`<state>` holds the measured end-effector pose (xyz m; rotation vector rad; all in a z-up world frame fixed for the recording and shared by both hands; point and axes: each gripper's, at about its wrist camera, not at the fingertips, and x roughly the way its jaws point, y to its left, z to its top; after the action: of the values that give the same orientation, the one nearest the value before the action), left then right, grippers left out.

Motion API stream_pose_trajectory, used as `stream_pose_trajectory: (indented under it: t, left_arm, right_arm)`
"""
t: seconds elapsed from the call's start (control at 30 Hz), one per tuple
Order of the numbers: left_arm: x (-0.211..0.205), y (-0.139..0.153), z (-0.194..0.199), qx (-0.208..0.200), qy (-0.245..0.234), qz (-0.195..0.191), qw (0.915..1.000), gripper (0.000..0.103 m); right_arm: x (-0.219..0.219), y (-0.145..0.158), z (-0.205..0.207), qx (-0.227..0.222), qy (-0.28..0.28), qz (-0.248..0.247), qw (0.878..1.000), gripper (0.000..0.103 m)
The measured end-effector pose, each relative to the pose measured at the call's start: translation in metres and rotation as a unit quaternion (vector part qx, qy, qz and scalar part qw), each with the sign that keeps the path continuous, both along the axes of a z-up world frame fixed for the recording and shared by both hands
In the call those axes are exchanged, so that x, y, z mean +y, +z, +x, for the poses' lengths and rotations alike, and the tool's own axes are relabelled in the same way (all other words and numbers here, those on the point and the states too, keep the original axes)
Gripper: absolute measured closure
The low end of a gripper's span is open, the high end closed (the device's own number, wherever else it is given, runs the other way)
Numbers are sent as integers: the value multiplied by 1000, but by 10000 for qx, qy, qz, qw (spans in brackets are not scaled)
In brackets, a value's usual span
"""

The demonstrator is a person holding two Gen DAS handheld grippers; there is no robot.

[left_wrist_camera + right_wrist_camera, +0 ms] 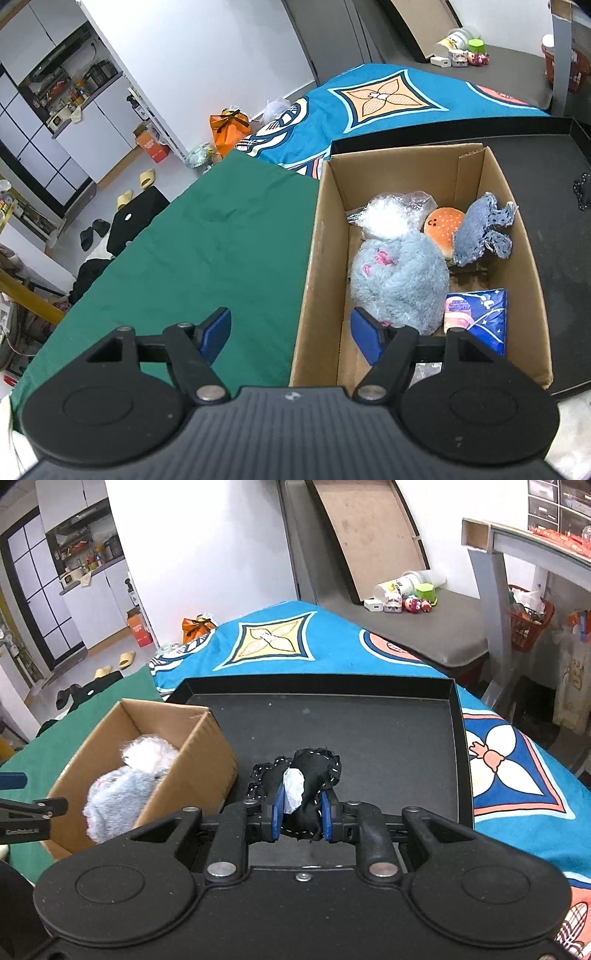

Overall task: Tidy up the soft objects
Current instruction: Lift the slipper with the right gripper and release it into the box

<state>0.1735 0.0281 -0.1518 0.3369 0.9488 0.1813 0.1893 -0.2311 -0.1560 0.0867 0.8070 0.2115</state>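
A cardboard box (pixel 314 258) stands on the table and holds a grey furry plush (pixel 399 280), a burger plush (pixel 443 225), a denim toy (pixel 480 236), a clear plastic bag (pixel 391 214) and a blue packet (pixel 476 317). My left gripper (pixel 291 332) is open and empty, straddling the box's left wall. My right gripper (pixel 301 814) is shut on a black fabric toy (pixel 314 771) with white stitching and a white tag, held above the black tray (pixel 458 716). The box (pixel 199 771) and the grey plush (pixel 118 794) sit left of it.
A green cloth (pixel 207 240) covers the table left of the box. A blue patterned blanket (pixel 295 642) lies behind the tray. Small toys and a cup (pixel 406 590) sit on a grey bench at the back. Floor clutter lies far left.
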Motion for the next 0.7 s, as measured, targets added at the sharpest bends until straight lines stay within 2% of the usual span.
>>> stream_pose_trajectory:
  t: [0.27,0.57,0.7]
  left_arm:
    - [8,4,-3,-49,-16,-350,9994,33]
    - [16,6,-5,-26,17,-690,9976,38]
    - [21,2,-4,96,68,-768,9970,49]
  right_arm:
    - [11,21,-6,-109,63,171,9998,82]
    - [42,44,-13,-289,394,210,9986,82]
    - [57,48,-15,-315,539,201,9978,82]
